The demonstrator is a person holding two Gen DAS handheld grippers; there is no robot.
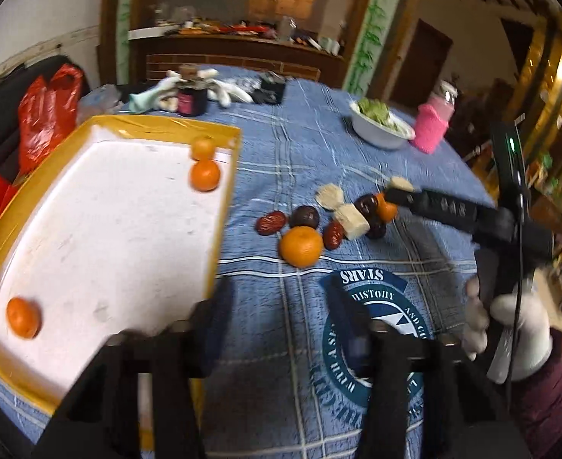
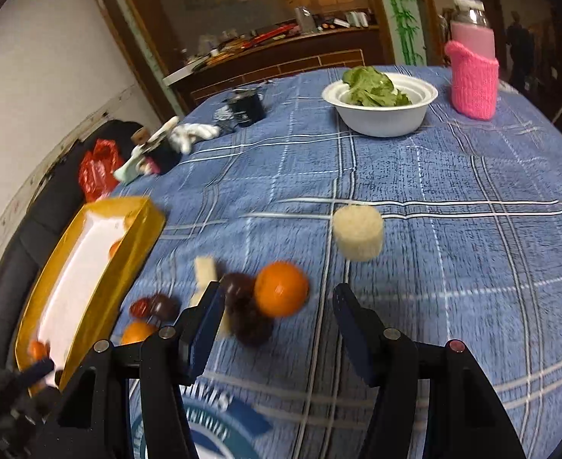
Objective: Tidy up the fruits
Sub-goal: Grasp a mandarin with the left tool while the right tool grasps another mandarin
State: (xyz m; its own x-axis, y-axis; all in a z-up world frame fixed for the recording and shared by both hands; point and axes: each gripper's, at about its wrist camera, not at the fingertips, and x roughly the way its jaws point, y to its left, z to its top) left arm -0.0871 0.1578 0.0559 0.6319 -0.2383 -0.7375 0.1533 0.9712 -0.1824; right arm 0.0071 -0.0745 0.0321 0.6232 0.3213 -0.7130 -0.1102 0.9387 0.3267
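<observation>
right tongs part open, empty, hovering by orange in the worktop fruit cluster; left tongs open, empty, beside yellow tray; risk: closing jaw nudges dark fruit, orange rolls off.

My two wrist cameras look down slantwise, close over the surface; both share the fruit pile and tray.

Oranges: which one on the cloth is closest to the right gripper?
The orange beside the dark fruits, just ahead of the open right gripper; the other loose orange lies nearer the tray.
</observation>
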